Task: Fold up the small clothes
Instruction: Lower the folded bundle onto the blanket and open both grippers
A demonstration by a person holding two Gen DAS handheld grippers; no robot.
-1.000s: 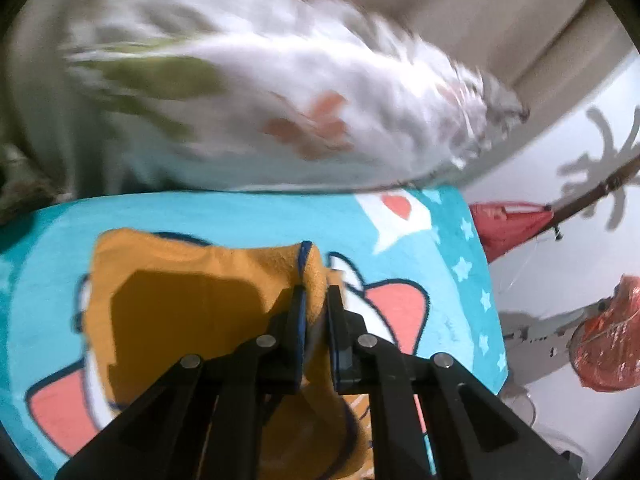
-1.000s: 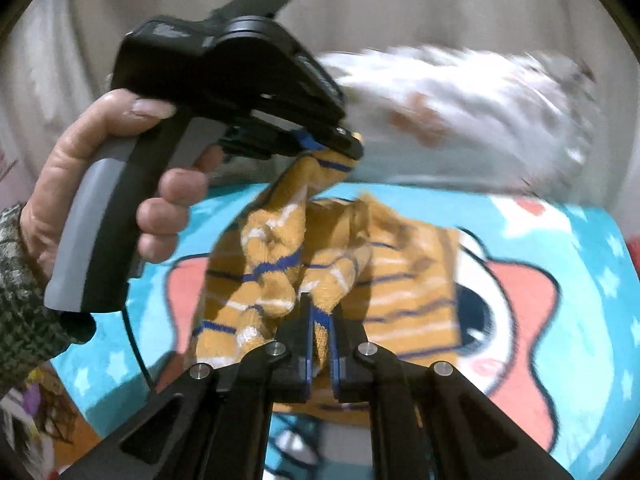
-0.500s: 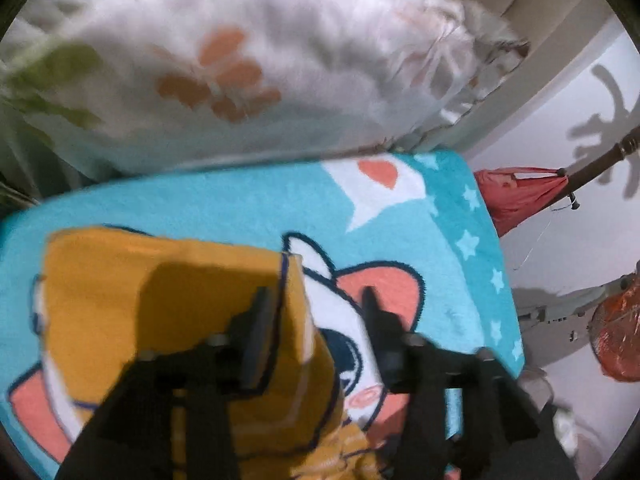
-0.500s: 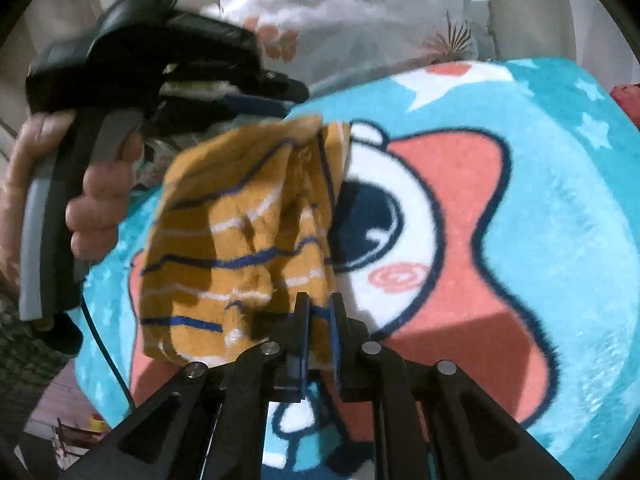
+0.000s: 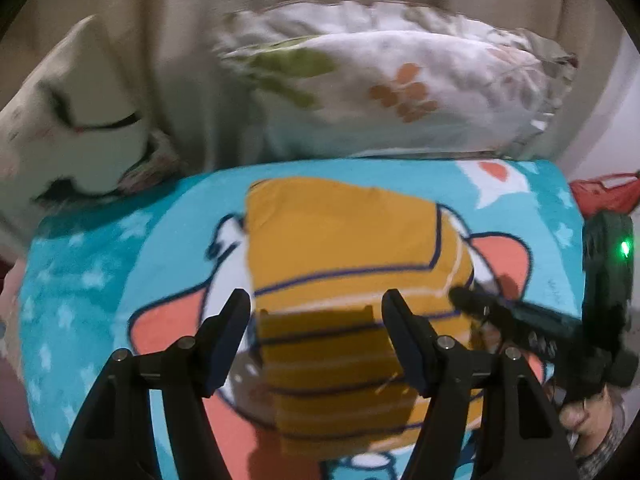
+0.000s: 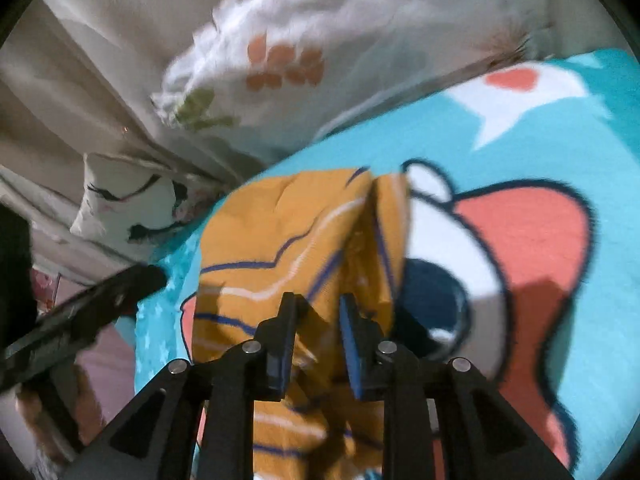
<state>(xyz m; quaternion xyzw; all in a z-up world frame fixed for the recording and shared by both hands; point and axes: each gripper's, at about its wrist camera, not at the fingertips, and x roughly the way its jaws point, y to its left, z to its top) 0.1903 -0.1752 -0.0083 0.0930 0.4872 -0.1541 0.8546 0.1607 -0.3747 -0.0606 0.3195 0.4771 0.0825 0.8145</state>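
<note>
Both of your grippers hang over the orange striped garment (image 5: 344,264), which lies folded on the turquoise cartoon blanket (image 5: 104,256), roughly at its middle. Your left gripper (image 5: 316,336) has just been opening its jaws; they stand wide apart above the near part of the garment, with the cloth seen between them but not pressed. Your right gripper (image 6: 316,344) has also just been opening; its jaws are a little apart, with a raised fold of the garment between them, the pads no longer clamping it. Behind the blanket sit a white floral pillow (image 5: 400,92) and a cream cushion (image 5: 68,128) with a drawn face.
</note>
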